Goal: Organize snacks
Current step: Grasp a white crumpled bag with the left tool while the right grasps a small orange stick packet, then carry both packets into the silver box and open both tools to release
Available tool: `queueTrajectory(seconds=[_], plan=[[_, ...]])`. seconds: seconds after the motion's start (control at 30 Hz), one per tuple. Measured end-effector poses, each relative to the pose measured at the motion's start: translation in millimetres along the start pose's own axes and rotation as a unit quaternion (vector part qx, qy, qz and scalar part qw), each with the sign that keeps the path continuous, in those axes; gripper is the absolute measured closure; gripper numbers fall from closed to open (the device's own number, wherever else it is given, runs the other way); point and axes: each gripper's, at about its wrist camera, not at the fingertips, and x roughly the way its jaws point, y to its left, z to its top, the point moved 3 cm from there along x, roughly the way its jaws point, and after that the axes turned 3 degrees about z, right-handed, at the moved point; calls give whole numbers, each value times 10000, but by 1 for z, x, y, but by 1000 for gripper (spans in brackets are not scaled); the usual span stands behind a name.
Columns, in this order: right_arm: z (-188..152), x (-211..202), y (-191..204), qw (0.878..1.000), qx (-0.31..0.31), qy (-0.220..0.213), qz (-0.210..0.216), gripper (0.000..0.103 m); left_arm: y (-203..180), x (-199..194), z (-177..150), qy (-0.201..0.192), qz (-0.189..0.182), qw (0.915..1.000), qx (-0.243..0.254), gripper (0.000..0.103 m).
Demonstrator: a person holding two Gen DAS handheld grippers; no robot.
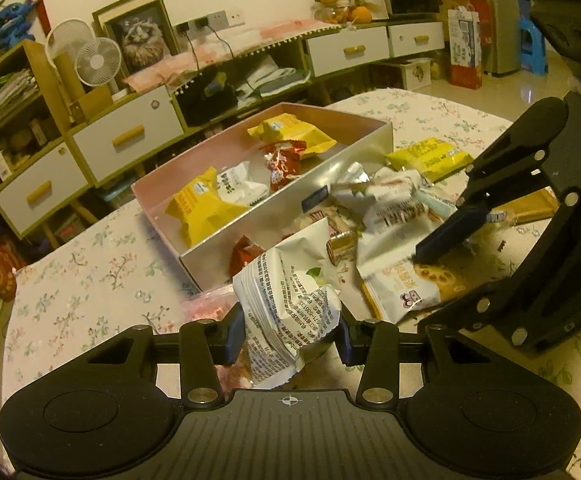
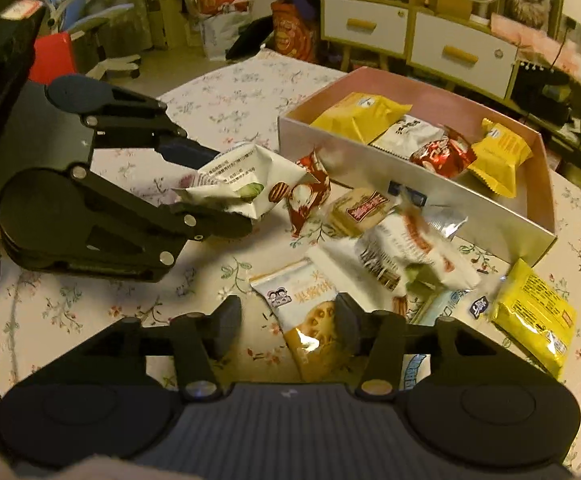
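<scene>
Left view only: you get the printed back of the white pack (image 1: 290,300) filling your centre, and the right gripper (image 1: 442,240) coming in from 3 o'clock, tips down on the cookie pack (image 1: 406,284).
Right view only: you see the left gripper (image 2: 218,196) from the side at 10 o'clock, plus the yellow pack (image 2: 534,312) lying loose at 3 o'clock.
Left claw: pinching the white pack between both fingers; pack crumpled, lifted off the tablecloth (image 1: 90,280).
Right claw: spread wide, nothing gripped; the cookie pack (image 2: 310,320) lies flat between and ahead of your fingers, its right edge by the right finger (image 2: 344,320).
Box: open pink box (image 1: 250,216) at 12 o'clock from the left claw, well beyond the held pack; in the right view it sits at 1 o'clock (image 2: 410,188). It holds yellow, white and red packs.
Loose pile: mixed packs (image 2: 390,240) between box and right claw, on the table.
Pose: your left gripper is roughly level; your right is tilted down at the table.
</scene>
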Motion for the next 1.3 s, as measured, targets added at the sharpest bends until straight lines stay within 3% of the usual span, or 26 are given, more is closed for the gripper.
queueTrajectory(seconds=[0.1, 0.23, 0.27, 0.3, 0.5, 0.53, 0.57, 1.0, 1.3], plan=[[1, 4, 0, 9999, -84, 7, -109, 48, -1, 1, -1, 21, -3, 10000, 24, 61], [-2, 12, -1, 9996, -150, 60, -222, 49, -1, 1, -3, 53, 0, 10000, 31, 61], [-1, 12, -2, 9998, -94, 64, -146, 61, -2, 1, -3, 59, 4, 10000, 33, 61], [0, 11, -3, 9999, -25, 65, -87, 65, -2, 1, -3, 62, 8, 10000, 34, 61], [2, 6, 3, 9999, -135, 48, -73, 71, 2, -3, -2, 10, 39, 10000, -12, 61], [3, 3, 4, 9999, -147, 7, -39, 86, 3, -4, -1, -8, 41, 10000, -21, 61], [5, 1, 4, 9999, -127, -4, 15, 93, 3, -5, -1, -24, 48, 10000, -26, 61], [20, -21, 4, 9989, 95, -458, 36, 93, 11, -17, 5, -184, 133, 9996, -163, 61], [31, -34, -13, 9956, 347, -822, -274, 93, 19, -23, 20, -350, 249, 9984, -376, 61]])
